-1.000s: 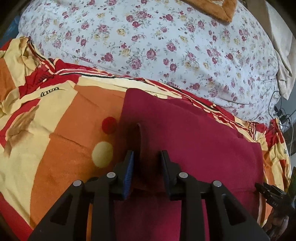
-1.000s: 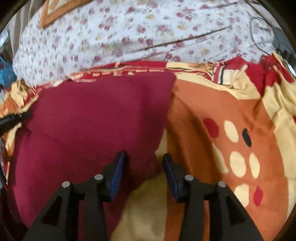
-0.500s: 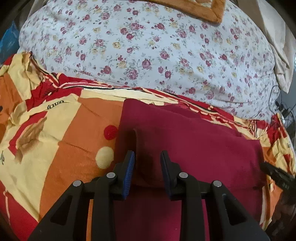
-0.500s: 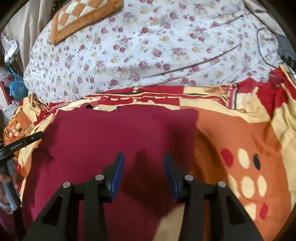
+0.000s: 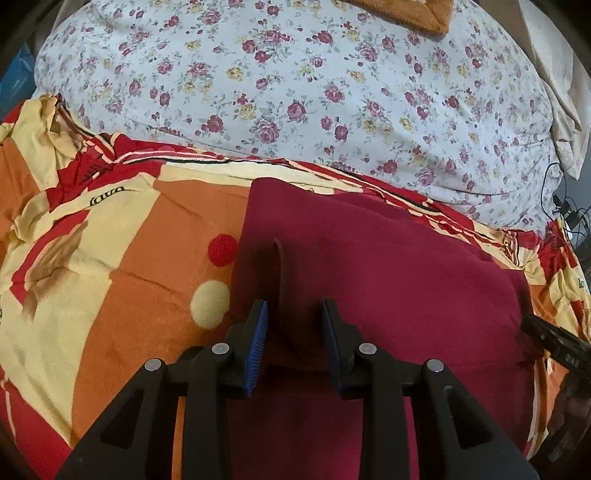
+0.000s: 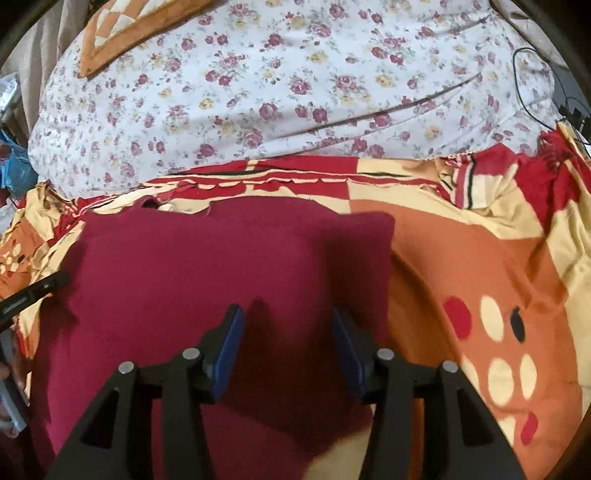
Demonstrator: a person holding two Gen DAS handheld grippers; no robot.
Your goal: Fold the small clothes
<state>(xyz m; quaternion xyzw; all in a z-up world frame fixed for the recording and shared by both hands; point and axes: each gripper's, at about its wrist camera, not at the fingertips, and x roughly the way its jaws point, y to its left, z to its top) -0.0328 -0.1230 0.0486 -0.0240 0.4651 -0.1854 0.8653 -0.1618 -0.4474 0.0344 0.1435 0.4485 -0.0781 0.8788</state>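
Note:
A dark red garment (image 5: 388, 273) lies spread on the patterned bedsheet (image 5: 110, 288); it also shows in the right wrist view (image 6: 229, 266). My left gripper (image 5: 294, 332) is open over the garment's left side, its jaws on either side of a raised fold (image 5: 281, 273) without pressing it. My right gripper (image 6: 286, 339) is open and empty just above the garment near its right edge. The right gripper's tip shows at the right of the left wrist view (image 5: 554, 339); the left gripper's tip shows at the left of the right wrist view (image 6: 33, 291).
A large white floral pillow (image 5: 295, 81) lies behind the garment and also shows in the right wrist view (image 6: 277, 85). An orange checked cushion (image 6: 136, 29) lies on it. Black cables (image 5: 565, 206) hang at the right bed edge. Blue items (image 6: 14, 170) sit at the far left.
Both grippers have pulled back and risen, so more of the pillow shows. The right gripper has shifted left, from the garment's right edge to above the garment. Both stayed open.

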